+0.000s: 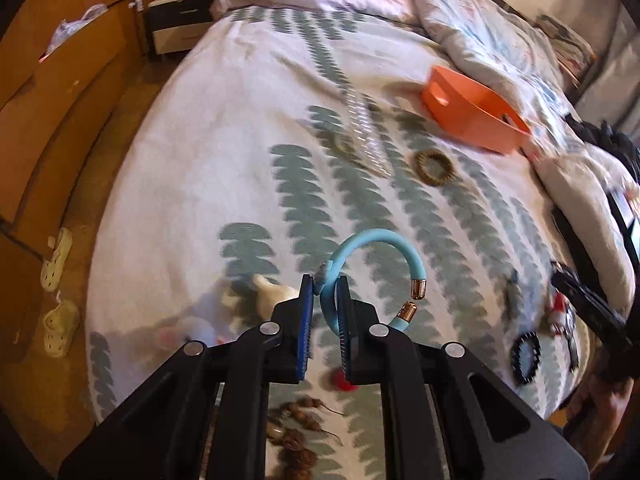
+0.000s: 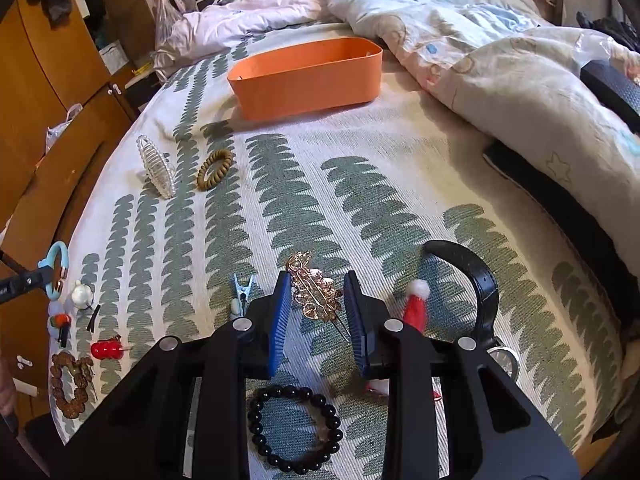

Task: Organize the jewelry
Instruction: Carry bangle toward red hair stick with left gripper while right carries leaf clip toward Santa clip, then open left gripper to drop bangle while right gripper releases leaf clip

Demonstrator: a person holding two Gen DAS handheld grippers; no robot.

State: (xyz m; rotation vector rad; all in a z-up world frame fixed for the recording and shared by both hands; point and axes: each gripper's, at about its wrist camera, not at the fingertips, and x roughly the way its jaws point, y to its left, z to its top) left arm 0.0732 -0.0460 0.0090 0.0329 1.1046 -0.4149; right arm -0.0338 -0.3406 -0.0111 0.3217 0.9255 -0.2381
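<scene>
The bed (image 2: 400,184), covered in a woven white spread printed with green leaf rows, fills both views, and the orange bin (image 2: 304,76), a smooth matte plastic tub with rounded corners, sits in the upper middle of the right wrist view and the upper right of the left wrist view. That bin lies well ahead of the left gripper (image 1: 326,300), up and to the right across open spread, and this is likely the direction the coming carry turns on. The left gripper is clamped on the blue bangle (image 1: 372,276), a rubbery open ring with two copper-coloured end caps, held by one side of its loop so the gap faces right. The right gripper (image 2: 316,304) hangs with its jaws apart, straddling the gold leaf hairpin (image 2: 316,292), a filigree metal piece whose long axis runs roughly along the fingers, pin tip toward the camera. Near it lie a glossy black bead bracelet (image 2: 294,428) at lower centre and a small felt Santa hat (image 2: 416,304) to the right.
</scene>
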